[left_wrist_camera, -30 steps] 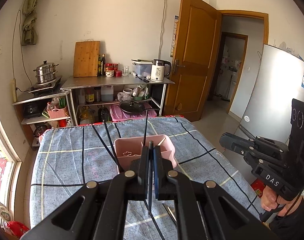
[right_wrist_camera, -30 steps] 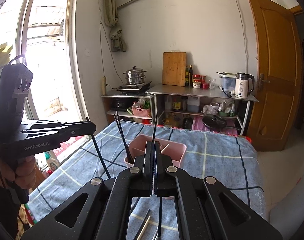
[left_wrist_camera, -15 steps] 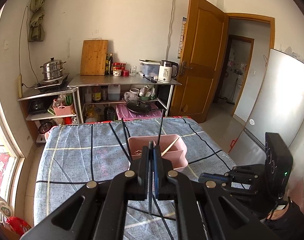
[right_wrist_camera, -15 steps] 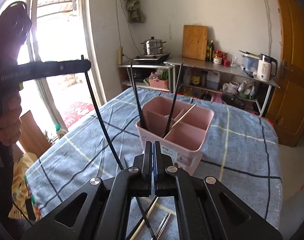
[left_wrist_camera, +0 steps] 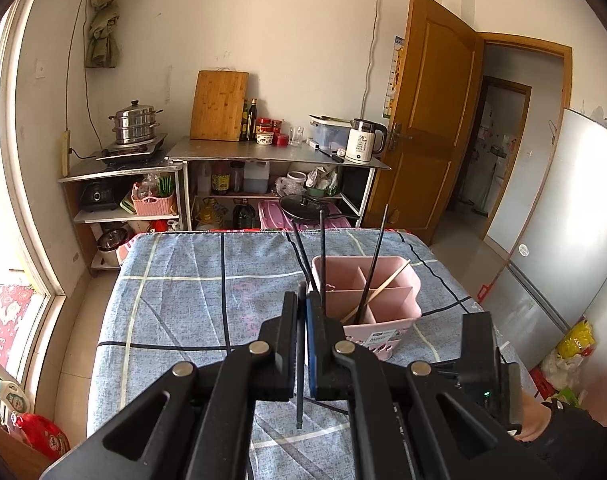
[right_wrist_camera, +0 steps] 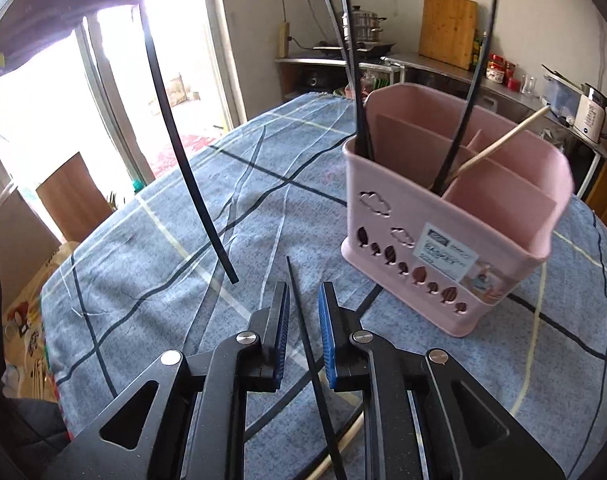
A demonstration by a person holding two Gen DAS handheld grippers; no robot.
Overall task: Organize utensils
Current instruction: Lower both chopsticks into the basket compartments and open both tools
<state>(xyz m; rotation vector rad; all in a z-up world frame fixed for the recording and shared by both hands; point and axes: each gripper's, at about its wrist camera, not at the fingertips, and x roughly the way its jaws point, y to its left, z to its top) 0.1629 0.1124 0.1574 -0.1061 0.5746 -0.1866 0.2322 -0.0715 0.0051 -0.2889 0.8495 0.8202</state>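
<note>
**Closing on the next chopstick without knocking the holder**

Opening above the cloth, the right gripper (right_wrist_camera: 303,320) has a black chopstick (right_wrist_camera: 309,360) between its spread fingers, pads not yet touching it. Best to centre the stick, then squeeze. The left gripper (left_wrist_camera: 303,344) pinches another black stick (left_wrist_camera: 300,360). Beyond stands the pink holder (right_wrist_camera: 455,240), already holding several sticks; lower new ones straight in.

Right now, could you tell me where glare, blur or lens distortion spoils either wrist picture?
Right wrist view: the bright window is blown out at upper left, hiding detail there; the pink plastic utensil caddy looks slightly smeared. Left wrist view: evenly lit and sharp; the fisheye bows the wooden door and darkens the corners.
</note>
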